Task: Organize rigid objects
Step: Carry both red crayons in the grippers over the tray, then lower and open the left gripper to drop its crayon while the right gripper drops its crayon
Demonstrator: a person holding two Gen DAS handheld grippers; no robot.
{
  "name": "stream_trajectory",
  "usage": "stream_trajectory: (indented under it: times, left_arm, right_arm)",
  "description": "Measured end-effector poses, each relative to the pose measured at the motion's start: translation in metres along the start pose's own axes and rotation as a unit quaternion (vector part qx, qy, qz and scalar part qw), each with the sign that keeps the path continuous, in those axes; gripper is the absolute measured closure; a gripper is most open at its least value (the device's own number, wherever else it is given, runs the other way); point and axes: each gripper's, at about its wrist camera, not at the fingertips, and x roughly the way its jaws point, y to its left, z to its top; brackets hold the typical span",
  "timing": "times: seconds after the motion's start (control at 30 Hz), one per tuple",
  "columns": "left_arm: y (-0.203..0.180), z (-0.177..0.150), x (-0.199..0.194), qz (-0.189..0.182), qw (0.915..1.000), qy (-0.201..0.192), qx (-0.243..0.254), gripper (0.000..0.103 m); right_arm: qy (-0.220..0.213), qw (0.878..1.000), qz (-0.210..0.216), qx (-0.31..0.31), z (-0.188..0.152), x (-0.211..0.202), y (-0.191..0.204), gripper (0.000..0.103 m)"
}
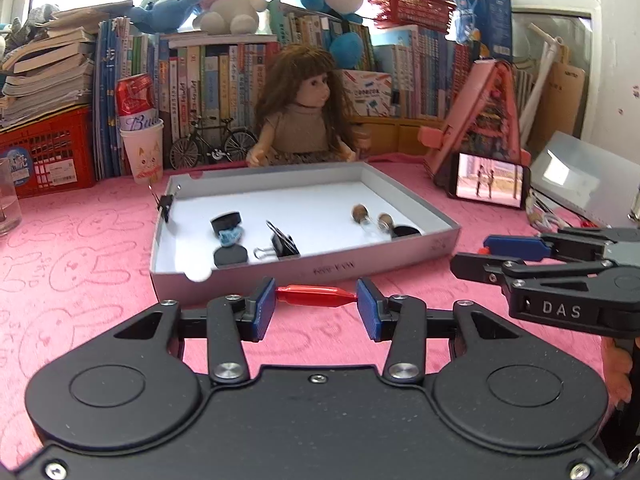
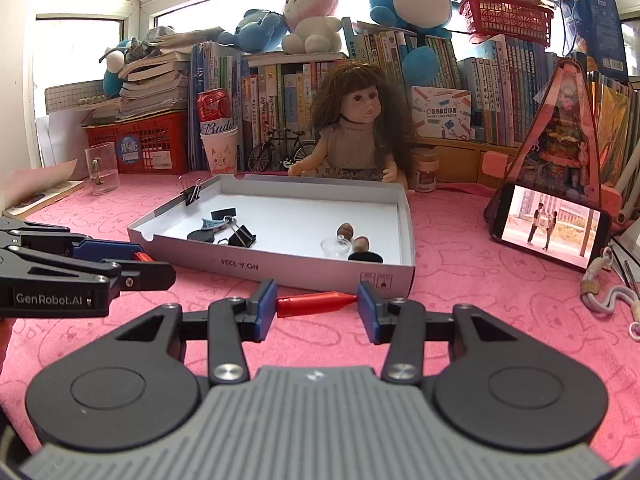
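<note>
Between the blue pads of each claw sits a small red plastic piece, clamped end to end across half-parted jaws: the left claw [image 1: 316,310] holds a slim red piece [image 1: 316,295] tapered at both ends, the right claw [image 2: 317,310] a red pointed piece [image 2: 314,303], cone-tipped on one side. Both hover above the pink, rabbit-embossed bench cloth [image 2: 480,280], near the front wall of the grey cardboard tray [image 2: 280,270] at twelve o'clock. This looks like the carry step; next, each piece probably needs lifting over that wall and releasing on the smooth white floor, clear of the black binder clips [image 2: 240,236] at eleven o'clock and the cork-stoppered glass vials [image 1: 370,220] at one.
</note>
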Motion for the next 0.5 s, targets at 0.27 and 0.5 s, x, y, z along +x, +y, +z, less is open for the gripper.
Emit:
stream_trajectory:
  times: [0.27, 0.5]
  left_arm:
    - [0.023, 0.025, 0.023, 0.017, 0.9992, -0.013, -0.033, 0.061]
    - [0.041, 0.053, 0.065, 0.033, 0.9982, -0.008, -0.05, 0.061]
  right_arm:
    - [-0.011, 1.0, -0.003, 0.014, 0.021, 0.02, -0.007, 0.054]
    - [-0.006, 1.0, -0.004, 0.023, 0.044, 0.055, -0.014, 0.054]
